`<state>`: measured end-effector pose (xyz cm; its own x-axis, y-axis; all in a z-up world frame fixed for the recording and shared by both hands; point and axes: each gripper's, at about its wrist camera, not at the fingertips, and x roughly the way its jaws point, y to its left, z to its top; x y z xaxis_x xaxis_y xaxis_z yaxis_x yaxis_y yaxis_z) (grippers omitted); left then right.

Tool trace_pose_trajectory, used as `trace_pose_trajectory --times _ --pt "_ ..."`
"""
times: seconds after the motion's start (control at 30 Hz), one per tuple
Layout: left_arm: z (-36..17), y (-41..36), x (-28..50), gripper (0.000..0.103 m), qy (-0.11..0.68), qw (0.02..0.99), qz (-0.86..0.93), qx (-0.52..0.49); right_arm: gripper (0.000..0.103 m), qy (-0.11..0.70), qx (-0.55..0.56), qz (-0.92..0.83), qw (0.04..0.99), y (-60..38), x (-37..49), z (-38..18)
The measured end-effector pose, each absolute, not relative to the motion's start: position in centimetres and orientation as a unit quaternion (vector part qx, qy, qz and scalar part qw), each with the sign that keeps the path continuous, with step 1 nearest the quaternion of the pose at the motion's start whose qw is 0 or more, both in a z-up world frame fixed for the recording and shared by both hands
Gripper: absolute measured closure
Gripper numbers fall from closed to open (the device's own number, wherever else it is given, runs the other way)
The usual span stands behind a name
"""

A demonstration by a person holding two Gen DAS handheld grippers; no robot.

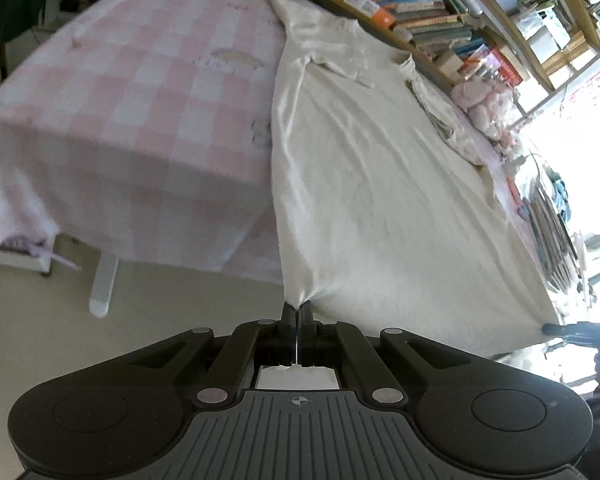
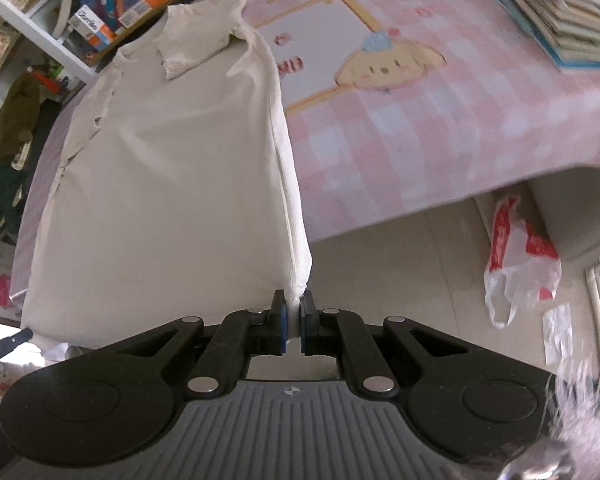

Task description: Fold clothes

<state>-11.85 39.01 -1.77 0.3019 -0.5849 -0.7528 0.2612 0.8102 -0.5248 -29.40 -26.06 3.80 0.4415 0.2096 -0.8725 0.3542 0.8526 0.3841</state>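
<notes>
Legible writing is scarce. In the right wrist view, an orange-and-white box on the bookshelf carries dark script lettering too blurred to read with certainty. The pink checked tablecloth shows a printed cartoon dog with red characters beside it, partly hidden by the garment. Book spines on the shelf are too small to read.

Left tool: fingers pressed fully together, pinching one near hem corner of the cream shirt. The fabric gathers into a tight point at the fingertips.

Right tool: fingers almost closed, pinching the other near hem corner of the same shirt. A thick fold of cloth sits between the blue-edged pads.

The shirt lies lengthwise on the table, collar at the far end near the bookshelf, sleeves folded in on the body. Its near hem is lifted off the table edge and stretched taut between the two tools. A stack of books rests on the far right of the table. A red-and-white plastic bag lies on the floor to the right.
</notes>
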Motion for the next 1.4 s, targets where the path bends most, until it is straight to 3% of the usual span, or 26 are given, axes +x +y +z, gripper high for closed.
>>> trace_pose_trajectory --times 0.2,0.4,0.63,0.87,1.4 --pt "-1.1 40.4 -10.8 0.103 0.507 0.783 -0.291 -0.213 0.097 0.514 0.302 -0.054 0.801 -25.3 -30.1 3.8" --pt "2.1 41.1 -7.4 0.103 0.435 0.79 -0.318 -0.293 0.097 0.42 0.378 -0.038 0.824 -26.1 -28.9 7.0" --pt "4.3 40.1 -1.3 0.103 0.349 0.788 -0.313 -0.4 0.097 0.285 0.448 -0.031 0.847 -28.1 -23.0 11.2" --pt "7.2 36.7 4.3 0.103 0.301 0.81 -0.296 -0.407 0.097 0.234 0.453 -0.011 0.86 -30.6 -15.3 13.9" --pt "5.9 29.4 10.4 0.103 0.31 0.844 -0.167 -0.405 0.097 0.313 0.445 0.054 0.838 -37.2 0.7 7.4"
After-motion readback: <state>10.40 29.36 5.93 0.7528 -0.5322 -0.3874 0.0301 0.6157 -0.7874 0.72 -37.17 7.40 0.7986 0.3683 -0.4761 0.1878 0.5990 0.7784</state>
